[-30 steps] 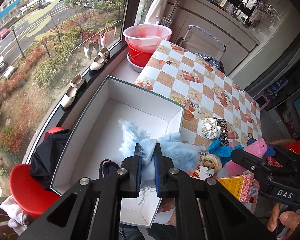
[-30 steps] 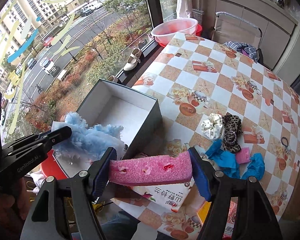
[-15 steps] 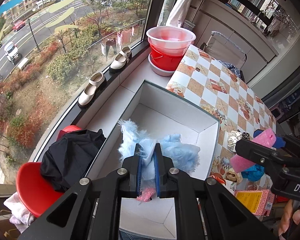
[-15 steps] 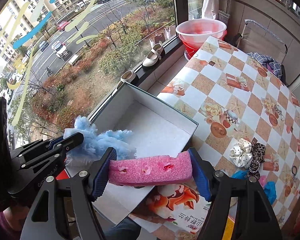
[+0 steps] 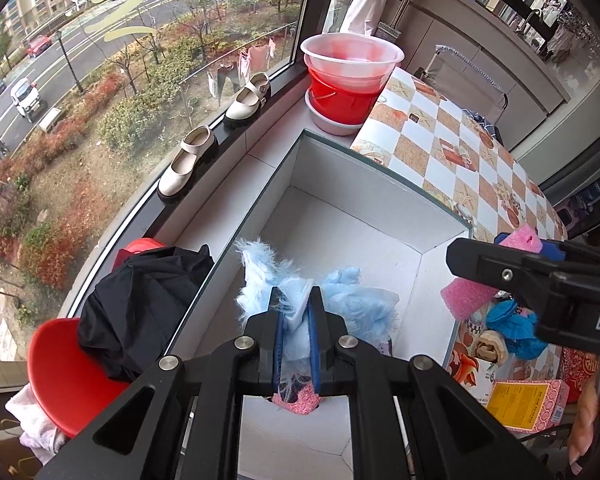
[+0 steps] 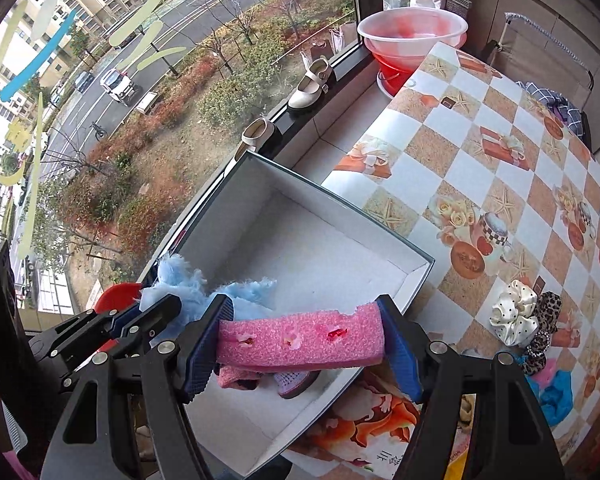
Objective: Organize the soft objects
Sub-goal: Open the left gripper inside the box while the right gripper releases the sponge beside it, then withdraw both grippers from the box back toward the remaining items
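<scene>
My left gripper (image 5: pixel 294 312) is shut on a fluffy light-blue cloth (image 5: pixel 352 300) and holds it over the near part of an open white box (image 5: pixel 364 220). The cloth also shows in the right wrist view (image 6: pixel 192 284). My right gripper (image 6: pixel 300 344) is shut on a pink sponge (image 6: pixel 300 340), held lengthwise between the pads over the box's near right corner (image 6: pixel 416 276). The sponge shows in the left wrist view (image 5: pixel 466 292) too. Small pink and purple soft items (image 6: pixel 260 378) lie on the box floor beneath the sponge.
The box stands at the left edge of a checkered table (image 6: pixel 500 152), by a window sill with two cream shoes (image 5: pixel 216 132) and a red basin (image 5: pixel 348 80). Scrunchies (image 6: pixel 520 316), blue cloths (image 5: pixel 512 328) and a pink carton (image 5: pixel 528 404) lie on the table. A red chair with black clothing (image 5: pixel 140 304) is left.
Both grippers have moved left from the table to over the box, carrying the blue cloth and the pink sponge. Their grip has not changed.
</scene>
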`<state>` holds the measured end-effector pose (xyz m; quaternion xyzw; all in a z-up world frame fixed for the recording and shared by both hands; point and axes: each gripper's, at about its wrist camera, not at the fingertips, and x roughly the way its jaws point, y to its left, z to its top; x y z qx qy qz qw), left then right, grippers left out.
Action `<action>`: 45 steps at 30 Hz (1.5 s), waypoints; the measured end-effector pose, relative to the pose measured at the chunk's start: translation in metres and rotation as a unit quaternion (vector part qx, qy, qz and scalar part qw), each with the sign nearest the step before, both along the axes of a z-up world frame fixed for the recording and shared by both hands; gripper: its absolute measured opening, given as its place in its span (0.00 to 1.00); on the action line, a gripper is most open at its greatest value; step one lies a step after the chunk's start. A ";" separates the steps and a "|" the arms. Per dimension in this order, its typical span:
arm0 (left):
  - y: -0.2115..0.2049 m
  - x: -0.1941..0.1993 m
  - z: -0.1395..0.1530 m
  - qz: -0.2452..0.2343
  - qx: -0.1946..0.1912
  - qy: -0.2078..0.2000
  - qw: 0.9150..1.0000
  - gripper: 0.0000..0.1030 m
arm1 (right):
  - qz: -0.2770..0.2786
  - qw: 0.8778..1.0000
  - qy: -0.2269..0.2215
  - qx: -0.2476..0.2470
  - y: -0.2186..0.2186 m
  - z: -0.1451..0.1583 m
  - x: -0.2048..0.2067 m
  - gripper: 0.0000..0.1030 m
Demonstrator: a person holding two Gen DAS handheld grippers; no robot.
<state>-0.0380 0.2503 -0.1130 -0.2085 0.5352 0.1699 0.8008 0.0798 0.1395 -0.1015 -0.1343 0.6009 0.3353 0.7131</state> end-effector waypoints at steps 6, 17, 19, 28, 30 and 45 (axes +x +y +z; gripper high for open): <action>-0.002 0.004 -0.012 -0.003 0.006 0.012 1.000 0.11 | -0.006 1.000 0.025 -0.003 0.008 -0.022 0.003 0.71; -0.003 0.006 -0.029 -0.011 0.003 0.033 0.999 0.11 | -0.006 0.998 0.054 -0.020 0.016 -0.059 0.007 0.71; -0.005 0.005 -0.033 -0.014 0.001 0.038 0.999 0.11 | -0.007 0.998 0.064 -0.026 0.015 -0.068 0.008 0.72; -0.025 -0.004 -0.053 -0.049 -0.027 0.060 0.997 0.33 | 0.005 0.994 0.094 -0.059 0.003 -0.094 -0.003 0.82; -0.033 -0.007 -0.056 -0.054 -0.028 0.065 0.996 0.42 | 0.011 0.993 0.094 -0.068 0.001 -0.095 -0.006 0.82; -0.093 -0.015 -0.070 -0.120 -0.075 0.086 0.986 0.44 | 0.026 0.992 0.096 -0.072 -0.035 -0.088 -0.007 0.82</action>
